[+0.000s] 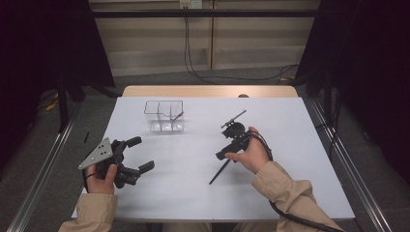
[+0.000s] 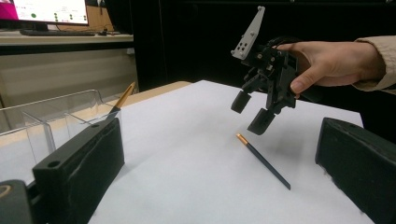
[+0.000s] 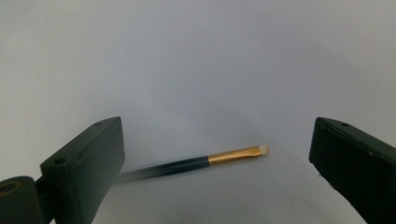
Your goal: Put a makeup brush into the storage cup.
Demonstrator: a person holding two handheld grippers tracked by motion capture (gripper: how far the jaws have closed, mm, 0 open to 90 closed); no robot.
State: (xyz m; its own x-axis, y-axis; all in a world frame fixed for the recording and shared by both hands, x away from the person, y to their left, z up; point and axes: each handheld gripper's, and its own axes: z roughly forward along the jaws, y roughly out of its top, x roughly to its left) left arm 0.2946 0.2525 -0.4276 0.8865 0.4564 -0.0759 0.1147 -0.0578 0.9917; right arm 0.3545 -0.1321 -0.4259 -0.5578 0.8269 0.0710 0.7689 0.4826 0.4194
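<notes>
Lying flat on the white table (image 1: pixel 183 183), a slim dark brush (image 3: pixel 187 163) with a gold ferrule sits below our right gripper (image 2: pixel 254 112), jaws wide apart to straddle it. Our left gripper (image 1: pixel 138 154) (also spread, holding nothing) rests aside near the clear organizer (image 1: pixel 164 116), where another brush (image 2: pixel 122 98) already stands

Soft, even light falls from above on the white surface (image 1: pixel 193 164), which reads bright and slightly bluish, while the room at nine and three o'clock sinks into near black. Shadows are faint and diffuse. The high view is grainy and mildly soft. In the right gripper view the brush (image 3: pixel 196 162) is sharp at its gold ferrule but blurs toward eight o'clock, and the near fingers (image 3: pixel 84 163) are soft. A monitor (image 2: pixel 46 10) glares at eleven o'clock in the left gripper view.
</notes>
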